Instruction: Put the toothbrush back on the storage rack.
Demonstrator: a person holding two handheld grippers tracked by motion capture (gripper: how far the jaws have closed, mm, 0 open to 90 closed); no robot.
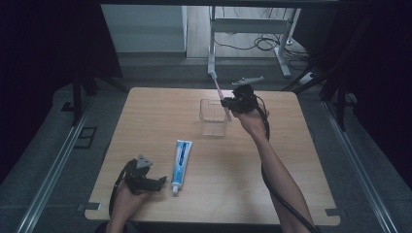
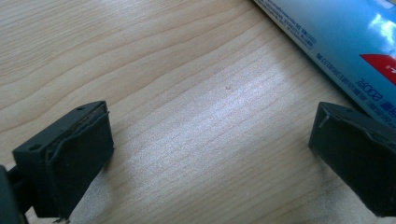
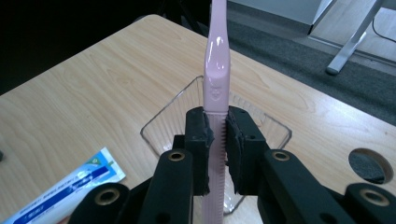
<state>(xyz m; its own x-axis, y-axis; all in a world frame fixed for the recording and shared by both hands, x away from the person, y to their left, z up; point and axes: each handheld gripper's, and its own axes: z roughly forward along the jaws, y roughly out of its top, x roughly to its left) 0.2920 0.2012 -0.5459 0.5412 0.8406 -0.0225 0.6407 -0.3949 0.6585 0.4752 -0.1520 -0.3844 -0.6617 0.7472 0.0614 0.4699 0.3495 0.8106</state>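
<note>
Right gripper is clamped on the pink toothbrush, carried above the clear container (table's 12 o'clock); next, lower it in. Left gripper rests with its jaws apart, toothpaste tube at its 3 o'clock

Both forearms are bare, with no sleeve on them. Each hand carries a black claw. The left claw has a grey three-cornered plate on its top, and a black cable trails from its back. The right claw has the same grey plate and a thick black cable that runs along the arm. Its two arms have round brass-coloured screw holes. The jaws are black rectangular blocks with dark pads.
</note>
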